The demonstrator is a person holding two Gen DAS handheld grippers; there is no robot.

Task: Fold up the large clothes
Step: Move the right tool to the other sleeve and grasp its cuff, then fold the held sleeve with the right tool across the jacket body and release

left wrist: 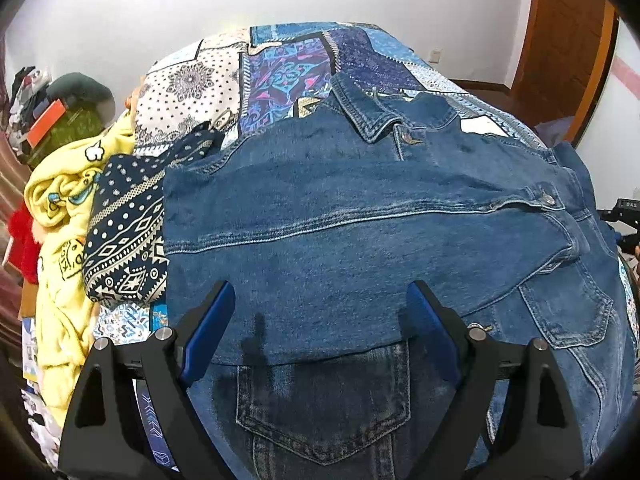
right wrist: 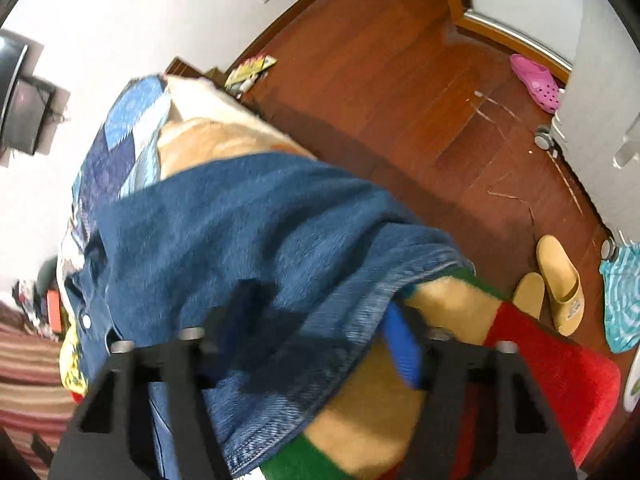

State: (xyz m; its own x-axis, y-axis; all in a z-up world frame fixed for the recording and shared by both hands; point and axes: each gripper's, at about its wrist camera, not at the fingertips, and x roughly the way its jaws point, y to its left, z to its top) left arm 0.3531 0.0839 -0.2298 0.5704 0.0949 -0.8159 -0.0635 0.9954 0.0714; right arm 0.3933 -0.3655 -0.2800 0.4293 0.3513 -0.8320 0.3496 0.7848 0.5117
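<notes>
left gripper (left wrist: 320,320): fingers apart, above denim, holding nothing | right gripper (right wrist: 312,344): denim draped between fingers, grip cannot be told | denim jacket (left wrist: 360,208): spread on patchwork bedspread (left wrist: 280,68), sleeve folded across front | yellow garment (left wrist: 60,200) beside it

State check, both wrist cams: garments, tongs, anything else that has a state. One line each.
denim jacket: spread on the bed, collar at the far end, one side folded across the front.
left tongs: open, above the jacket, holding nothing.
right tongs: open, jacket hem draped between the fingers; view blurred.
yellow garment: crumpled, unfolded.
navy patterned cloth: bunched beside the jacket.
yellow slippers: on the floor.
</notes>
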